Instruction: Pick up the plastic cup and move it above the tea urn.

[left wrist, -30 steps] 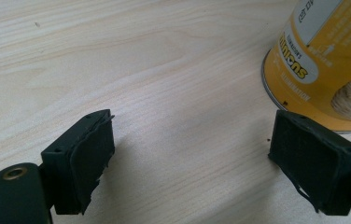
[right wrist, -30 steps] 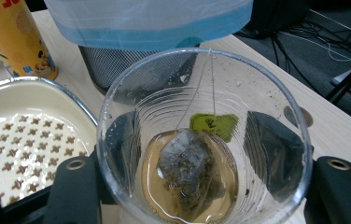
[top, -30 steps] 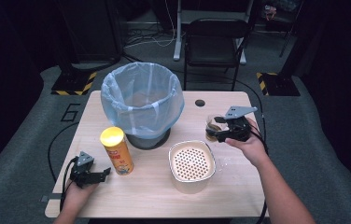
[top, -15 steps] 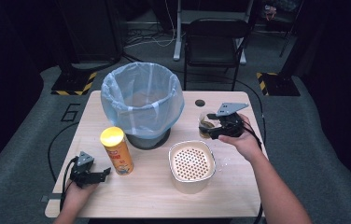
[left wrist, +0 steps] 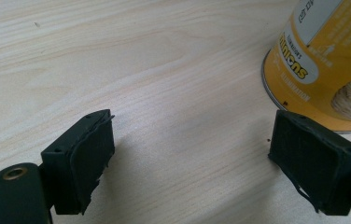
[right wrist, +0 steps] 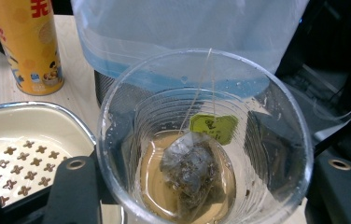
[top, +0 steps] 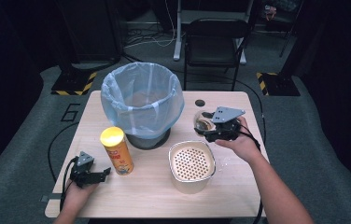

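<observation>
Your right gripper (top: 209,129) clamps the clear cup (right wrist: 205,140), lifted just right of the lined bin (top: 142,100); 1 tea bag (right wrist: 193,169) sits in brown liquid. Strainer tray (top: 191,163) lies in front of the bin. Your left gripper (left wrist: 197,163) rests open, near the yellow can (top: 116,150).

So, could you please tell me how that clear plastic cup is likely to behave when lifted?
The clear plastic cup looks thin-walled, so it may flex under the right claw. Tea and a tea bag sit inside, so tilting would probably spill; it seems light.
</observation>
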A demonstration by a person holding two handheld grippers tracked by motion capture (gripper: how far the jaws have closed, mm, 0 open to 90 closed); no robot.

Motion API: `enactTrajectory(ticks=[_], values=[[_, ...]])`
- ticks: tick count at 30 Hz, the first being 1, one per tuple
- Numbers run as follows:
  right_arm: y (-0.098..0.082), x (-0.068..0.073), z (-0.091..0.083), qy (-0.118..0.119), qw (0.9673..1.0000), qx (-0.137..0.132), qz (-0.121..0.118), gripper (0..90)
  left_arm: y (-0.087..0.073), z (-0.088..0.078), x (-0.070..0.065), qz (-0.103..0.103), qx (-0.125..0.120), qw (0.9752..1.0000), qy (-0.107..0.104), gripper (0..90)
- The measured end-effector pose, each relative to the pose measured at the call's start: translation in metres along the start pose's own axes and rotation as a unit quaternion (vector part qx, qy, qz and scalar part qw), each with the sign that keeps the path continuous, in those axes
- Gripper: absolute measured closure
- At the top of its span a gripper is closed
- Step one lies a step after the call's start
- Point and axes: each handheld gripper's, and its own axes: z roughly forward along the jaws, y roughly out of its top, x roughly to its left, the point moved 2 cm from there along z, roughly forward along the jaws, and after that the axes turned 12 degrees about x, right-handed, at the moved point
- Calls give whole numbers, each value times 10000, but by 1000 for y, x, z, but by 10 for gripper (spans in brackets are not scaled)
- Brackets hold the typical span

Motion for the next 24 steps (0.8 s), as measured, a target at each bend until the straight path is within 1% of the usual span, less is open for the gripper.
enactTrajectory(ticks=[2,3,4,5,7,10,11,13,14,15,16,18,20,21,23,24], values=[[2,4,-2,-85,9998,-45,-147,362,0,0,0,1,1,10000,-2,136],[2,4,-2,-85,9998,-45,-147,362,0,0,0,1,1,10000,-2,136],[3,7,-2,-153,9996,-46,-248,362,0,0,0,5,4,10000,-1,136],[3,7,-2,-157,9995,-38,-268,362,0,0,0,4,4,10000,-1,136],[3,8,-3,-254,9990,-1,-374,364,0,0,0,2,2,10000,-1,136],[3,10,-2,-435,9975,84,-551,365,0,0,0,2,2,10000,-2,136],[3,10,-2,-435,9975,84,-551,365,0,0,0,2,2,10000,-2,136],[3,14,-2,-598,9953,162,-749,367,0,0,0,3,4,10000,0,136],[4,18,-2,-761,9915,261,-1024,368,0,0,0,1,0,10000,-1,136],[3,22,-2,-828,9893,305,-1158,369,0,0,0,0,0,10000,-1,136],[3,25,-1,-933,9862,361,-1316,370,0,0,0,4,3,10000,0,136],[3,32,-1,-1153,9782,454,-1663,372,0,0,0,2,1,10000,-1,136],[3,39,0,-1365,9692,545,-1976,377,0,0,0,3,3,10000,-1,136],[3,43,0,-1499,9638,606,-2118,379,0,0,0,5,3,10000,0,136],[3,50,0,-1759,9506,706,-2459,383,0,0,0,0,0,10000,-2,136],[3,53,1,-1926,9410,759,-2676,386,0,0,0,4,2,10000,-1,136]])
